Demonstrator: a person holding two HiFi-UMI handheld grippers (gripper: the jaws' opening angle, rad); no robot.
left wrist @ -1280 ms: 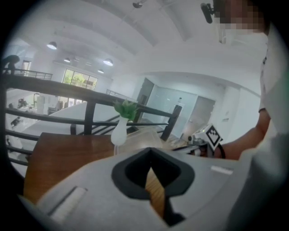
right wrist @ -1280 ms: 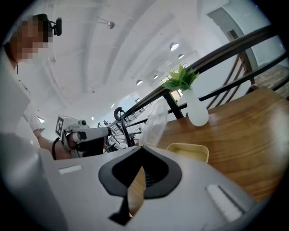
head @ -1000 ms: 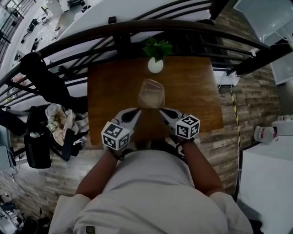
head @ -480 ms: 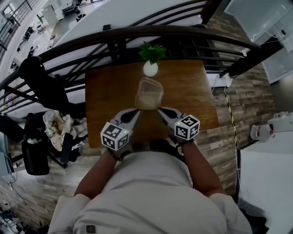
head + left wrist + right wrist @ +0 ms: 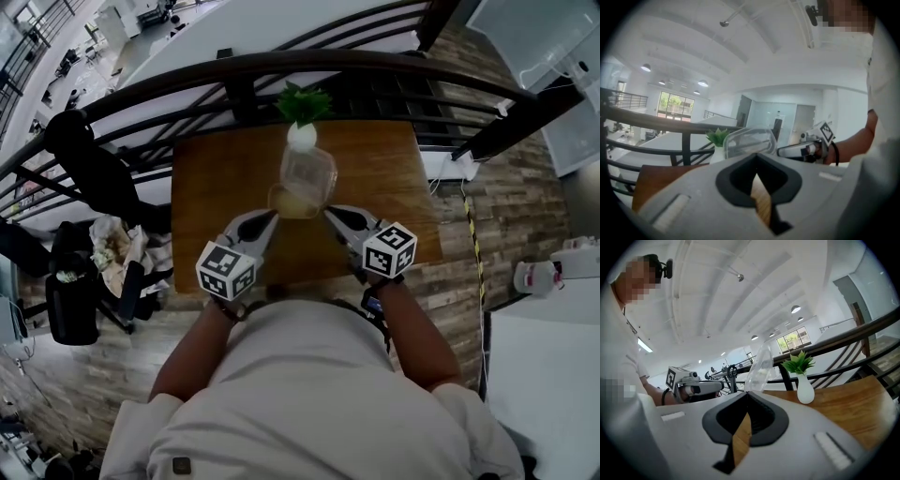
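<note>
Frame centre: your two claws meet over one wooden tabletop (image 5: 211, 187). Your right claw (image 5: 334, 217) is clamped on the edge of one clear lid (image 5: 309, 172), which tilts up above one yellow tray (image 5: 284, 201). Your left claw (image 5: 261, 223), jaws drawn together, sits at the tray's lower left corner. One white vase (image 5: 301, 137) with one green plant (image 5: 302, 101) stands just above the lid.

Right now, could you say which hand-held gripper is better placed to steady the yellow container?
Probably left: the left hand-held gripper sits empty beside the yellow container, while the right hand-held gripper pinches the clear lid.
</note>
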